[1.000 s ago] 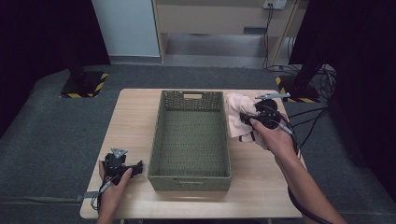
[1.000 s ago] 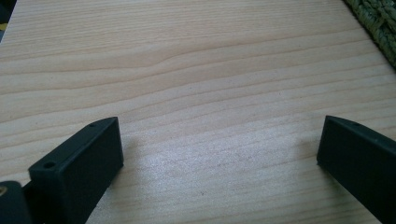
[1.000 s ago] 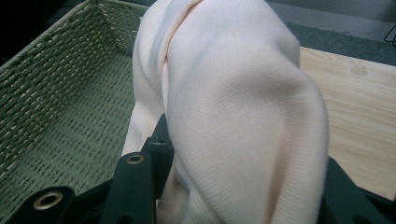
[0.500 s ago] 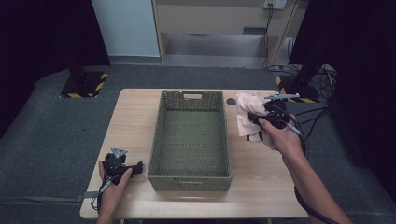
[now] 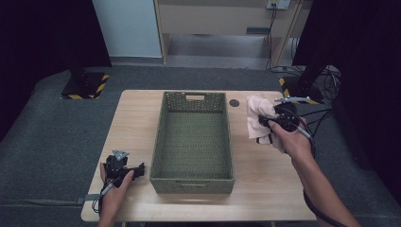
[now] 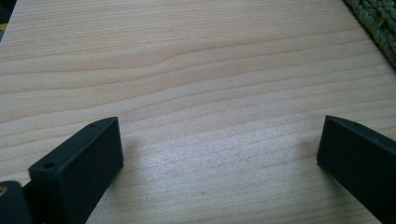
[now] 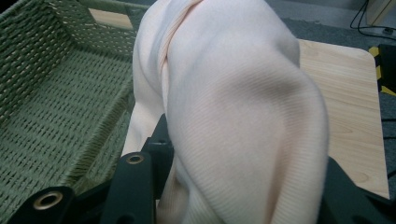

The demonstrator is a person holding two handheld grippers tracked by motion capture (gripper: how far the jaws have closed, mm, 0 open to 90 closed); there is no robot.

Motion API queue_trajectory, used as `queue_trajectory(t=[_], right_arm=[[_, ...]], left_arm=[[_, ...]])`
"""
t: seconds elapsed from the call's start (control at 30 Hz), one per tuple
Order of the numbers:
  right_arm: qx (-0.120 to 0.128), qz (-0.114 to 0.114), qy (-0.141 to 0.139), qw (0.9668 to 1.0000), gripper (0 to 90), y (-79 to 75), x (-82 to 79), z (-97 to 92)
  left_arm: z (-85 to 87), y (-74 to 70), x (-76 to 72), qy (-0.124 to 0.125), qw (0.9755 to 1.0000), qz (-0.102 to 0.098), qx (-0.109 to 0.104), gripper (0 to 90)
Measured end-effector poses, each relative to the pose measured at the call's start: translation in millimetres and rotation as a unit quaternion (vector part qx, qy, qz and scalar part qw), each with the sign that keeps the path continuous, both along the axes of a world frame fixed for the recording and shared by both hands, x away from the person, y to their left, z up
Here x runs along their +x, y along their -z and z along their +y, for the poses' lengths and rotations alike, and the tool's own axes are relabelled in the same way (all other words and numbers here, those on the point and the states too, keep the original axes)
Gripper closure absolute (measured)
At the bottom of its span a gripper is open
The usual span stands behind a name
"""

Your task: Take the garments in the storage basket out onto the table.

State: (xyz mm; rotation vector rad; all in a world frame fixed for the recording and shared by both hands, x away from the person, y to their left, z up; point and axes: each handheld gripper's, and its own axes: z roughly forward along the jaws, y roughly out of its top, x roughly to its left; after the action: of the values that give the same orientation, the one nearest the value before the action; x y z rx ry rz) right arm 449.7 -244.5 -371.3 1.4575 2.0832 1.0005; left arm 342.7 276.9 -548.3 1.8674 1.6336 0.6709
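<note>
Left hand-held gripper [image 5: 138, 169]: rests low on the bench [image 5: 137, 123] at its near left corner, jaws spread wide with nothing between them; too far off to help if the cloth slips.
Basket [image 5: 193, 176]: green woven, empty, mid-bench; its right wall could snag a hanging fold.
Right hand-held gripper [image 5: 261, 124]: clamped on the pink cloth [image 7: 233, 107], held above the bench just right of the basket.
Risk: the bunched cloth droops below the jaws; carried too low it may catch the rim, or land half outside.
</note>
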Motion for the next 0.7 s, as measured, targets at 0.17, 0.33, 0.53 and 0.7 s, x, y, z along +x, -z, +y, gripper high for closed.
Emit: queue_trajectory(t=[0.17,0.33,0.53,0.7], right_arm=[[-0.002,0.004,0.006,1.0,56.3,3.9,1.4,-5.9],[-0.002,0.006,0.014,0.9999,56.3,9.1,3.6,-11.4],[-0.004,0.013,0.022,0.9997,56.3,16.6,5.4,-17.9],[-0.003,0.019,0.03,0.9994,56.3,24.6,7.4,-23.2]], left_arm=[[0.0,0.0,0.0,0.0,1.0,0.0,0.0,0.0],[0.0,0.0,0.0,0.0,1.0,0.0,0.0,0.0],[0.0,0.0,0.0,0.0,1.0,0.0,0.0,0.0],[0.0,0.0,0.0,0.0,1.0,0.0,0.0,0.0]])
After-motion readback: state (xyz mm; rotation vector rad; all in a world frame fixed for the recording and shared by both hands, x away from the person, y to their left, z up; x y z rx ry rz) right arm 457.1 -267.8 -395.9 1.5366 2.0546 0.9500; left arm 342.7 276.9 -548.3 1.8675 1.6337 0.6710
